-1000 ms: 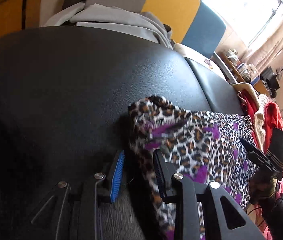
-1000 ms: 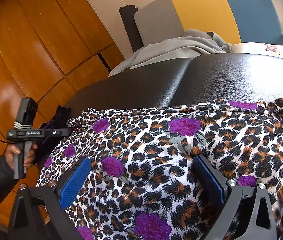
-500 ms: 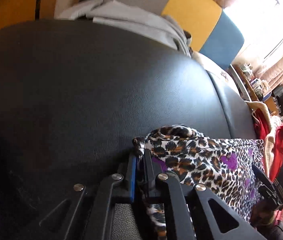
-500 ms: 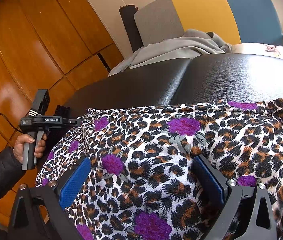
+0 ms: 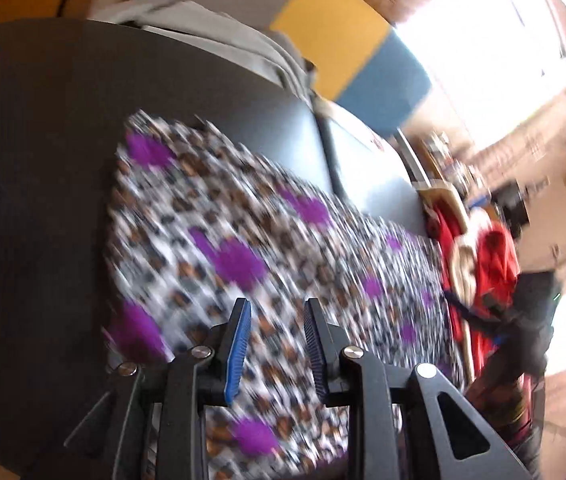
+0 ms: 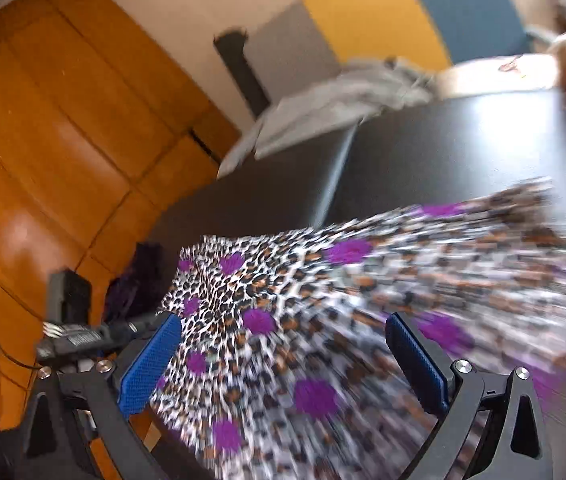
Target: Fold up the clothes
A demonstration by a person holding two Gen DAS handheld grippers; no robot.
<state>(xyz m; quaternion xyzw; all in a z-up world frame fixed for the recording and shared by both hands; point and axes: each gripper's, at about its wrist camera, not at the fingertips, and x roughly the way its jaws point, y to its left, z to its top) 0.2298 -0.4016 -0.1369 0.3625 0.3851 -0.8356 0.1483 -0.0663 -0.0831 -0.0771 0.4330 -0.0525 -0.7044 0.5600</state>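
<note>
Leopard-print garment [image 5: 267, 248] lies spread on the black couch [image 5: 43, 160]. Left gripper [image 5: 277, 344] hovers over it, jaws apart w/ nothing between; right gripper [image 6: 283, 364] wide open above it too.

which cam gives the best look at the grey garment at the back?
Right wrist: the grey garment lies in full outline, draped over the black surface's far edge, though blurred. The left wrist view shows only a cropped, blurred strip of it.
</note>
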